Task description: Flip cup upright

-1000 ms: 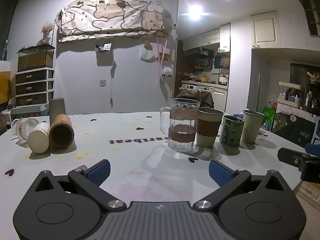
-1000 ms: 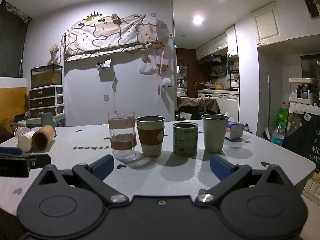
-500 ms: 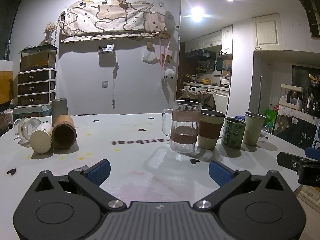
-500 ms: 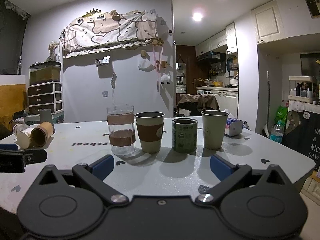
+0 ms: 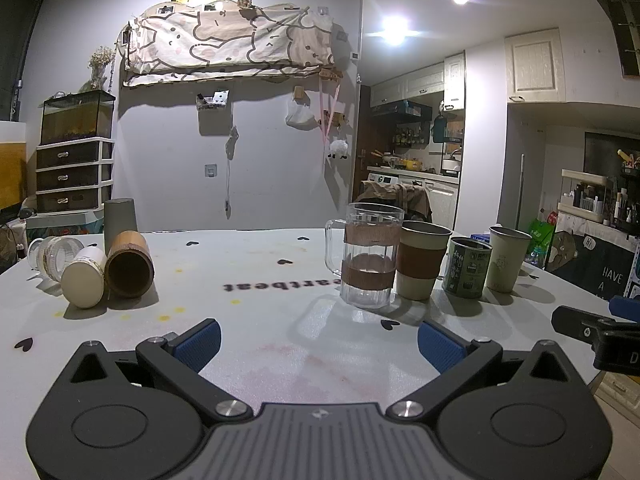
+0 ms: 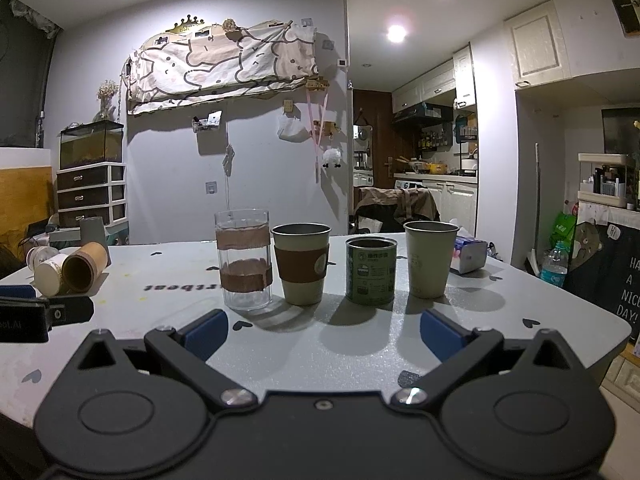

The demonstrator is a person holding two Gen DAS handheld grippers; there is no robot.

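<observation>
On the white table's left side a brown wooden cup (image 5: 129, 265) lies on its side, mouth toward me. A cream cup (image 5: 84, 282) and a clear glass mug (image 5: 52, 254) lie beside it. A grey cup (image 5: 120, 219) stands upside down behind them. My left gripper (image 5: 318, 342) is open and empty, low over the table's near edge, well short of the cups. My right gripper (image 6: 324, 334) is open and empty in front of the upright row. The lying cups also show in the right wrist view (image 6: 84, 267).
Upright in a row at centre right: a glass mug with brown bands (image 5: 371, 256), a beige cup with a brown sleeve (image 5: 422, 266), a green tin (image 5: 467, 268), a pale green cup (image 5: 507, 259). A tissue pack (image 6: 469, 254) lies behind. The table edge (image 6: 592, 312) is to the right.
Both grippers have drawn back and risen slightly, so the cups look a little farther and lower in view. Nothing on the table has moved. Both grippers stay open.
</observation>
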